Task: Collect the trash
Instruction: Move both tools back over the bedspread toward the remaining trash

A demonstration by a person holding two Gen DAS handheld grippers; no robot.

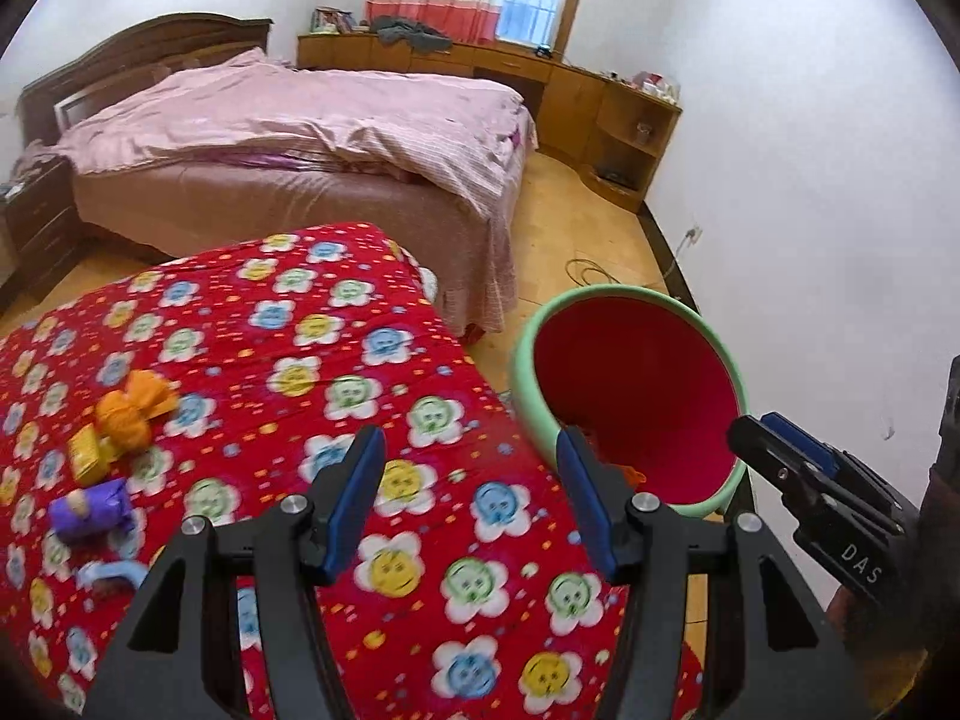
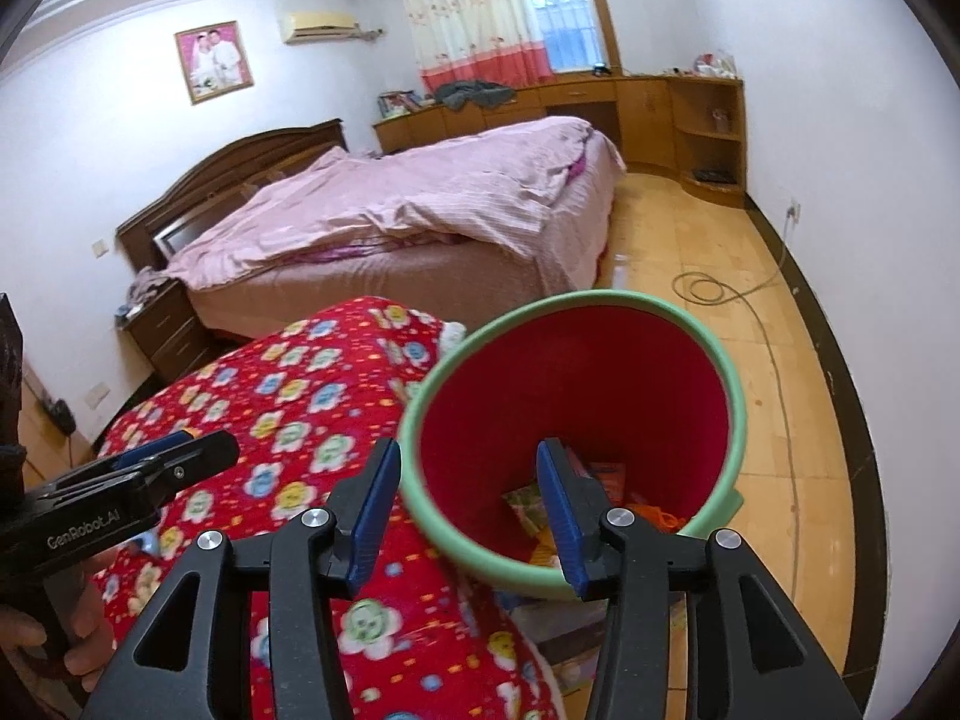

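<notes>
Nearest in the left wrist view, the left gripper (image 1: 471, 501) is seen with its blue pads spread and nothing between them, held above the red flowered blanket (image 1: 288, 360). Only this view shows the litter left on the blanket: a blue curved scrap (image 1: 111, 573) close to the left finger's base, a purple wrapper (image 1: 90, 513) beyond it, then a yellow packet (image 1: 87, 453) and an orange crumpled wrapper (image 1: 135, 411), all well off to the left of the pads. The right gripper (image 1: 774, 438) enters from the right edge, its tips at the near rim of the bin (image 1: 528, 372), which stands beside the blanket's right edge.

In the right wrist view, the right gripper (image 2: 468, 507) is held spread over the bin (image 2: 735, 396), one pad outside the green rim and the other above the red interior; nothing is pinched. Only here is the bin's bottom visible, where discarded wrappers (image 2: 606, 480) lie, just beyond the right pad. The left gripper (image 2: 180, 450) is seen at the left edge over the blanket (image 2: 300, 396), gripped by a hand (image 2: 66, 648).

Farther off, a bed with a pink cover (image 2: 420, 204) is shown in both views; a framed photograph (image 2: 214, 62) and an air conditioner (image 2: 318, 27) are shown whole only in the right view
</notes>
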